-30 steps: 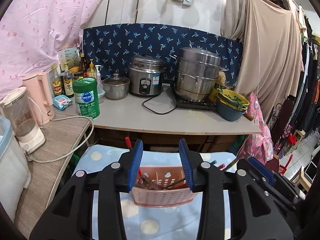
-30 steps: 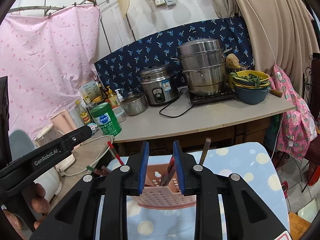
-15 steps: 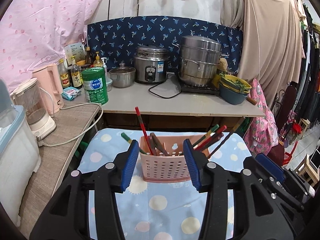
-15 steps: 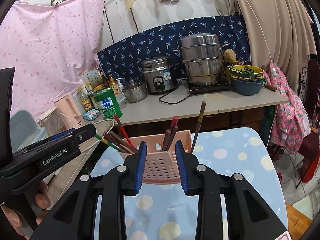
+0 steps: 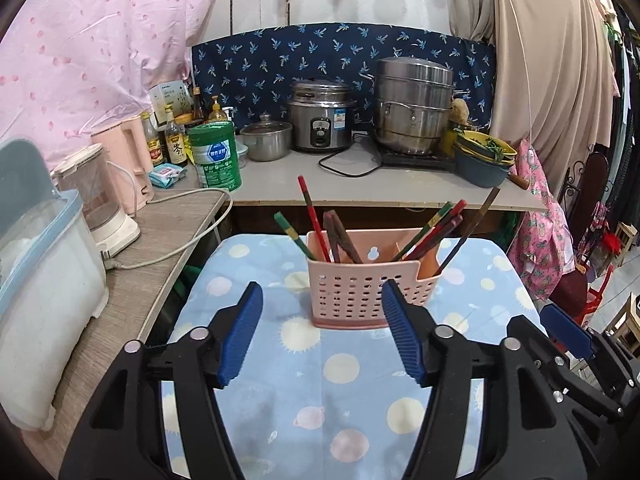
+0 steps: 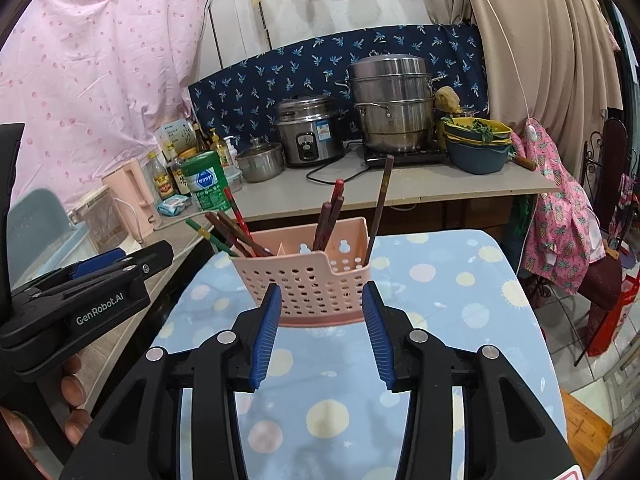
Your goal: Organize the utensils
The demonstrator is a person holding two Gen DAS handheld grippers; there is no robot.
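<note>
- Left wrist view: left gripper (image 5: 322,304), blue-padded jaws spread wide, nothing between them; it hangs above the dotted blue cloth (image 5: 344,404).
- Pink utensil basket (image 5: 366,292), perforated, upright on the cloth at 12 o'clock from the jaws, just beyond the fingertips and apart from them.
- Chopsticks (image 5: 430,236), red, green and dark, standing tilted in the basket; one group leans toward 11 o'clock, another toward 1 o'clock.
- Grey counter (image 5: 360,188) behind the basket at 12 o'clock: rice cooker (image 5: 320,122), stacked steel steamer (image 5: 412,108), green canister (image 5: 214,158).
- Right gripper's body partly seen at 4 o'clock, lower right edge.
- Right wrist view: right gripper (image 6: 322,304), jaws open wide and holding nothing; the basket (image 6: 308,286) sits at 12 o'clock, its near wall framed between the pads (image 6: 266,328); contact cannot be told.
- Chopsticks (image 6: 330,216) in the basket; one long dark stick leans toward 1 o'clock.
- Left gripper's black body at 9 o'clock, with the person's fingers under it.
</note>
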